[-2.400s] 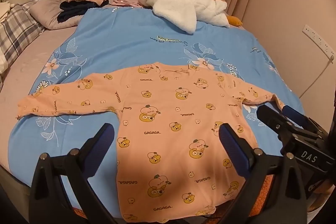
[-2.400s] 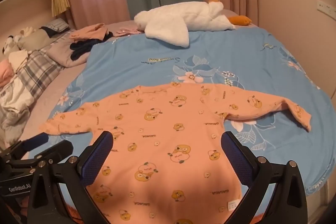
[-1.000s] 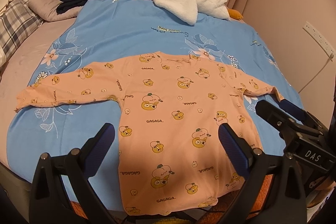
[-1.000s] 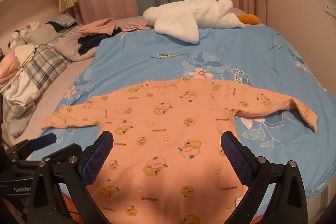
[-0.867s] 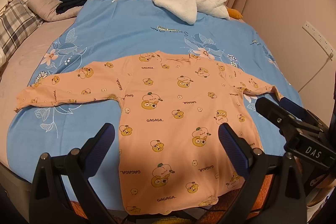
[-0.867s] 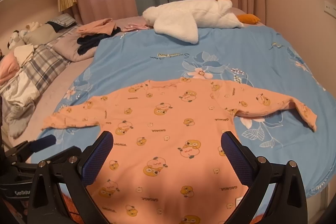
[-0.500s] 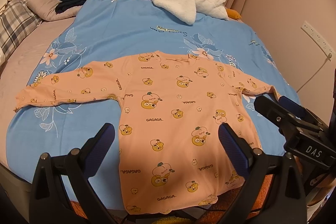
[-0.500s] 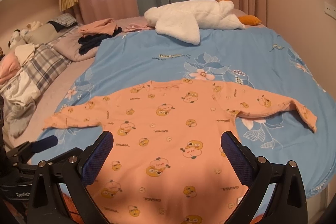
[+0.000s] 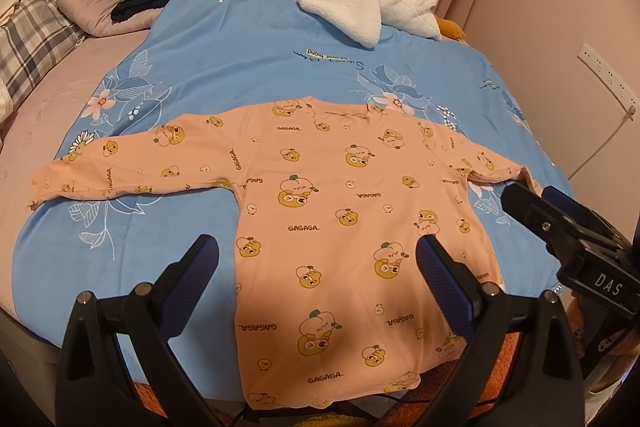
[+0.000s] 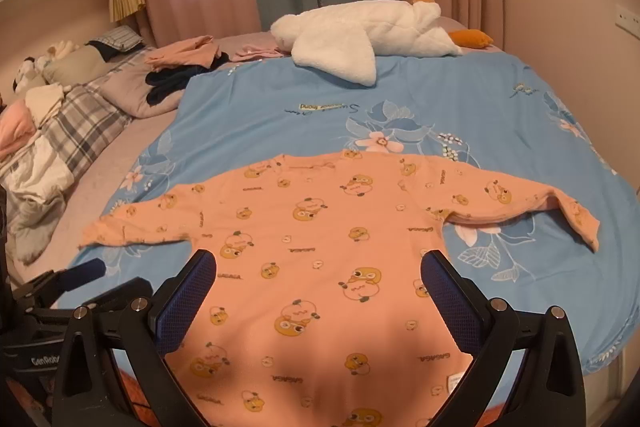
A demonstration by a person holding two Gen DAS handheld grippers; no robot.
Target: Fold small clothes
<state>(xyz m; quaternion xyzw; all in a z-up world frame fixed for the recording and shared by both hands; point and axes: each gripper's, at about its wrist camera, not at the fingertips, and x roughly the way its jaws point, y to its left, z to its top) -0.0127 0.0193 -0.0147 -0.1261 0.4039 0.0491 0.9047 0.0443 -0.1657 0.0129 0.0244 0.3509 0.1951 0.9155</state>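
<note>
A small peach long-sleeved shirt [image 9: 328, 211] with yellow duck prints lies flat on the blue blanket [image 9: 248, 67], sleeves spread to both sides, hem at the near bed edge. It also shows in the right wrist view [image 10: 320, 251]. My left gripper [image 9: 318, 267] is open and empty, hovering above the shirt's lower body. My right gripper [image 10: 318, 287] is open and empty above the shirt's lower part. In the left wrist view the right gripper [image 9: 560, 223] sits near the right sleeve cuff. In the right wrist view the left gripper [image 10: 86, 281] sits near the left sleeve.
A white plush goose [image 10: 372, 35] lies at the far end of the bed. Folded pink and dark clothes [image 10: 180, 67] sit on a pillow at the back left. A plaid quilt [image 10: 80, 131] lies at the left. A wall [image 9: 560, 7] with a socket strip stands at the right.
Both grippers have drifted slightly; the view has risen and pulled back a little. The shirt has not moved and both grippers stay open.
</note>
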